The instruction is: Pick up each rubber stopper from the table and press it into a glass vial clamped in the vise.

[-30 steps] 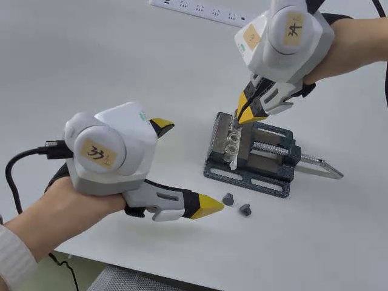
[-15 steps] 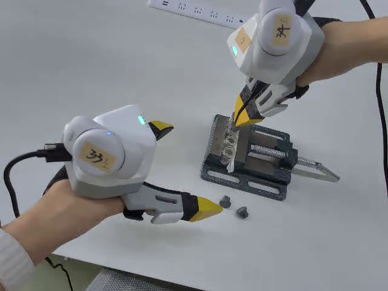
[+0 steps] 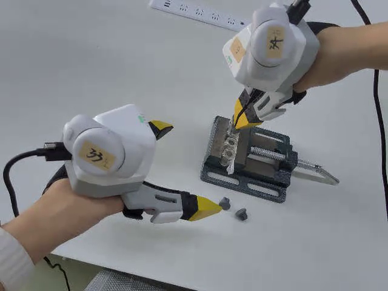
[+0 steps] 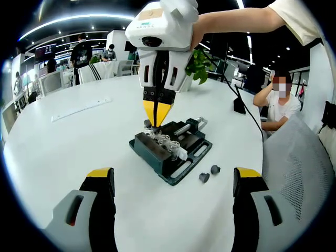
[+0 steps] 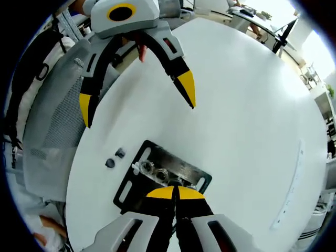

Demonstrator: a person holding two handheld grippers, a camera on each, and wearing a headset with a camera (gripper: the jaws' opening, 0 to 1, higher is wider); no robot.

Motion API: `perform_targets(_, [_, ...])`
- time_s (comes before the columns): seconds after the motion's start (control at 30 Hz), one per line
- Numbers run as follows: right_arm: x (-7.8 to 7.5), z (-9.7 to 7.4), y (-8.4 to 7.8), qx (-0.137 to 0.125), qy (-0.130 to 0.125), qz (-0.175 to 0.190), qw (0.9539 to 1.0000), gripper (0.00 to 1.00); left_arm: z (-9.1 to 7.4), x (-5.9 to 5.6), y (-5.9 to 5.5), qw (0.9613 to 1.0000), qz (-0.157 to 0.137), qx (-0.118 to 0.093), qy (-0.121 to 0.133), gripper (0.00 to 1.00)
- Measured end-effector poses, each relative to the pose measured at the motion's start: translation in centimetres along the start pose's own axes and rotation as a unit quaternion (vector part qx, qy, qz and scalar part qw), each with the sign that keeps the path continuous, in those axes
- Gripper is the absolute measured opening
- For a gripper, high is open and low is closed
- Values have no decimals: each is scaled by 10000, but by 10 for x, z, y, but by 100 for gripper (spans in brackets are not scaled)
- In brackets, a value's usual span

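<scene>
A dark vise point(image 3: 267, 167) clamps a row of glass vials point(image 3: 229, 148). My right gripper point(image 3: 239, 124) is shut, and its yellow tips point down onto the farthest vial; I cannot tell whether a stopper is between them. In the right gripper view its tips point(image 5: 176, 193) meet over the vise point(image 5: 137, 176). Two grey rubber stoppers point(image 3: 225, 203) point(image 3: 241, 214) lie on the table in front of the vise. My left gripper point(image 3: 183, 167) stands wide open, its lower fingertip point(image 3: 209, 208) just left of the nearer stopper. The stoppers point(image 4: 203, 178) lie between its jaws, farther ahead.
A white power strip point(image 3: 200, 11) lies at the table's far edge. The vise's handle point(image 3: 318, 173) sticks out to the right. A black cable point(image 3: 18, 167) trails from the left gripper. The table's front edge point(image 3: 151, 276) runs close below the left hand.
The right gripper's body has tipped and shifted slightly left while its tips stay on the farthest vial. The left gripper and the two stoppers have hardly moved.
</scene>
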State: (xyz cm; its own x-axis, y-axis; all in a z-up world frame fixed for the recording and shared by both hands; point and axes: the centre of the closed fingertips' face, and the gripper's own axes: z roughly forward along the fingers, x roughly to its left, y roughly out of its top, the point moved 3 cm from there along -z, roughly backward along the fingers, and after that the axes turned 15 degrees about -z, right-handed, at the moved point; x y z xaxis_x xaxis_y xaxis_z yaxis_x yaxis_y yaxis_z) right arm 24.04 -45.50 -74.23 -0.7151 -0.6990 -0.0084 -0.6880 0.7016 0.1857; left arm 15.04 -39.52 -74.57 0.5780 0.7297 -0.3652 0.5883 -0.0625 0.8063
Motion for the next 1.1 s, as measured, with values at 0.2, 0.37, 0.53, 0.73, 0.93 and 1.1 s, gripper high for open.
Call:
perform_targets(0.2, [-2,0,0,99,160,216,9996,0,0,4,-2,10000,-32,-23,18,93])
perform_targets(0.37, [0,1,0,119,161,326,9993,0,0,5,-3,10000,-29,-26,24,92])
perform_targets(0.53, [0,1,-2,85,160,458,9988,0,1,4,-3,10000,-30,-22,17,92])
perform_targets(0.73, [4,1,-1,110,-14,385,9992,0,1,6,-3,10000,-45,-29,33,92])
perform_targets(0.93, [2,1,3,487,142,511,9974,0,2,5,-2,10000,-23,-49,25,92])
perform_targets(1.1, [-1,3,6,752,315,676,9944,0,1,6,-1,10000,-36,-72,46,92])
